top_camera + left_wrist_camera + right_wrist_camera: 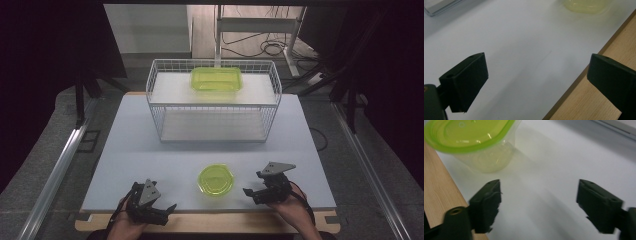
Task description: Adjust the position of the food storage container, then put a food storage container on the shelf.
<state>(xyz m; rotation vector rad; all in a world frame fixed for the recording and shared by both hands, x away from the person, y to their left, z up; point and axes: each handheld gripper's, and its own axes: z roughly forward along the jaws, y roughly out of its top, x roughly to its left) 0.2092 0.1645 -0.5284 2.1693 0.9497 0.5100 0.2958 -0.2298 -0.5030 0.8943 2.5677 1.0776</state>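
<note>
A round clear container with a lime-green lid (pixel 215 180) stands near the front of the white tabletop (pixel 150 150), between my two grippers. My left gripper (pixel 168 212) rests at the front edge, left of the container, open and holding nothing. In the left gripper view its jaws (pixel 537 60) stand wide apart over the table's edge, with the container (pixel 586 6) blurred at the top. My right gripper (pixel 253 183) sits to the container's right, also open and holding nothing. The right gripper view shows its spread jaws (pixel 539 185) and the container (pixel 471 137) close by at upper left.
A white wire rack (pixel 212 100) stands at the back of the table. A rectangular green tub (pixel 217 79) sits on the rack's top shelf. A wooden strip (pixel 599 100) (pixel 436 182) runs along the table's front edge. Metal rails flank the table on both sides.
</note>
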